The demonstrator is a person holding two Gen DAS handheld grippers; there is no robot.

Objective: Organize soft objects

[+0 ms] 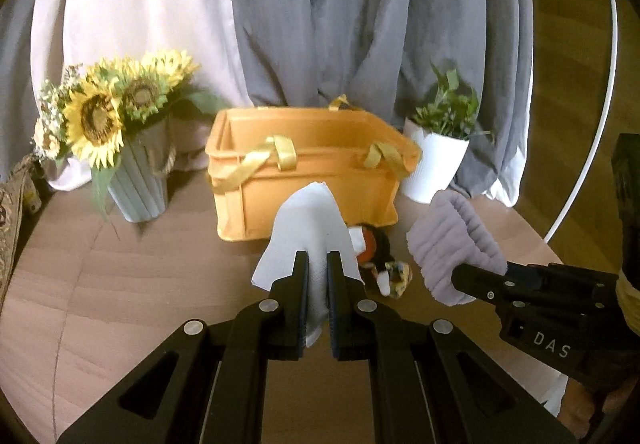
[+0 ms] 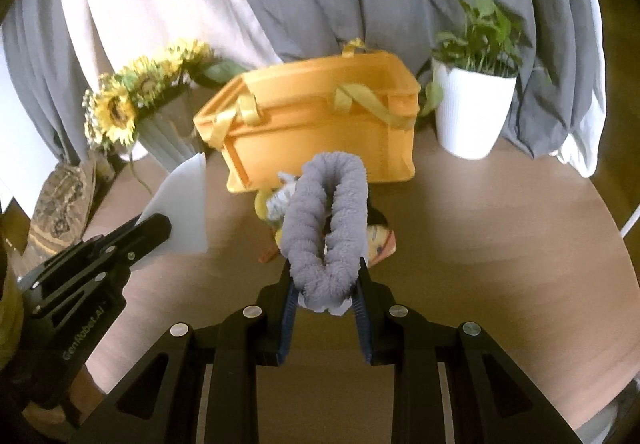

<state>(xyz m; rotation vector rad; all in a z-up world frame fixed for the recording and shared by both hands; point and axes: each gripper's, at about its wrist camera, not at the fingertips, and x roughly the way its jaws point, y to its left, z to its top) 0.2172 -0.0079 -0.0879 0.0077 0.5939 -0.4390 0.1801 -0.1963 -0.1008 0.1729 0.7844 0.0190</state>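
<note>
Orange fabric basket (image 1: 308,172) stands open-topped at the back of the round wooden table (image 1: 120,284), yellow ribbon handles flopped over its rim. It looks like the collecting bin, so all places below are given from it.

Left of the basket: sunflower bouquet (image 1: 104,112) in a ribbed grey vase. Right of it: white pot with a green plant (image 2: 472,108). Both sit clear of the basket mouth, probably décor rather than task items.

Just in front of the basket, on the table: a small multicoloured plush toy (image 1: 384,264), partly hidden by the held items. Not yet picked up.

Left gripper (image 1: 318,280): jaws drawn nearly together, clamped on a white cloth (image 1: 308,220). Cloth stands up in a loose peak in front of the basket's near wall, off the table.

Right gripper (image 2: 325,284): jaws closed as far as the load allows, pinching a fluffy lilac-grey band (image 2: 328,212) at its lower bend. The loop rises ahead of the fingers, in front of the basket and above the plush toy.

Judgement: both soft items are held high and forward so they can clear the basket rim and drop in.
</note>
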